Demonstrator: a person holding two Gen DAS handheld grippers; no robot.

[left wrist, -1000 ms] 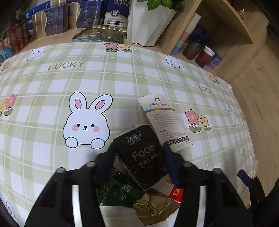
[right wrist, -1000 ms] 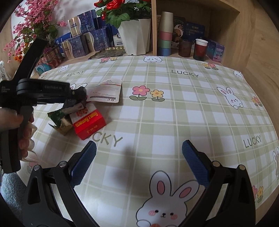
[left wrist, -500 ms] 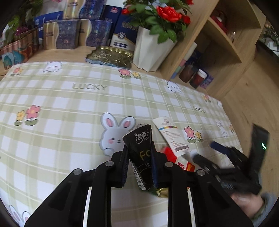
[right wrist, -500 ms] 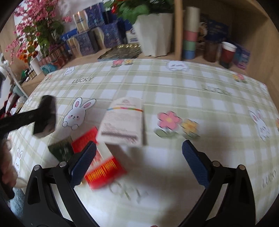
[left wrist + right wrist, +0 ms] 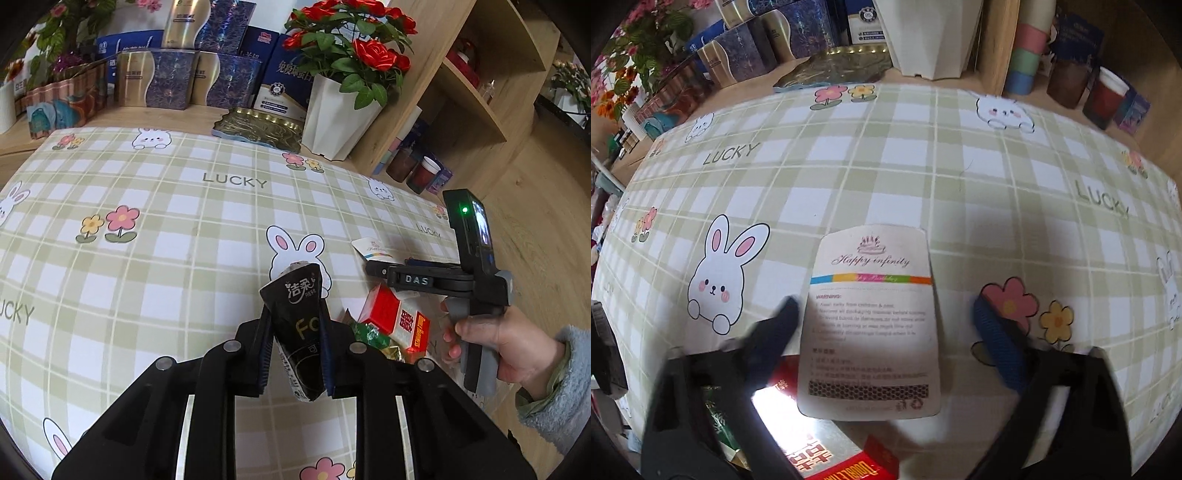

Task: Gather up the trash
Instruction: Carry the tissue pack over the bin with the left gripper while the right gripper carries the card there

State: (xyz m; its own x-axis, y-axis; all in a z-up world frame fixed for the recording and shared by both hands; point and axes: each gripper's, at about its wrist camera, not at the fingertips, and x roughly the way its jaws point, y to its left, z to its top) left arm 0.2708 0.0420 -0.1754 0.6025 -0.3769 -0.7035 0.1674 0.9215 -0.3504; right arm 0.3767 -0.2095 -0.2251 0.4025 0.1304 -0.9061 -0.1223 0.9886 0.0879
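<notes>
Trash clustered at the near right of the counter (image 5: 155, 229)

We see the card (image 5: 873, 325) lying farthest, the cigarette box (image 5: 397, 321) nearer, wrappers (image 5: 373, 338) at its left, and the flower pot (image 5: 338, 118) far behind.

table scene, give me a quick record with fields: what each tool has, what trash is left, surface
left tool: shut on black plastic tissue pack, lifted
right tool: open, jaws just been closing, straddling white printed paper card, not gripping
trash left: red and silver cigarette box, green foil wrapper
surface: green plaid tablecloth with bunnies
</notes>
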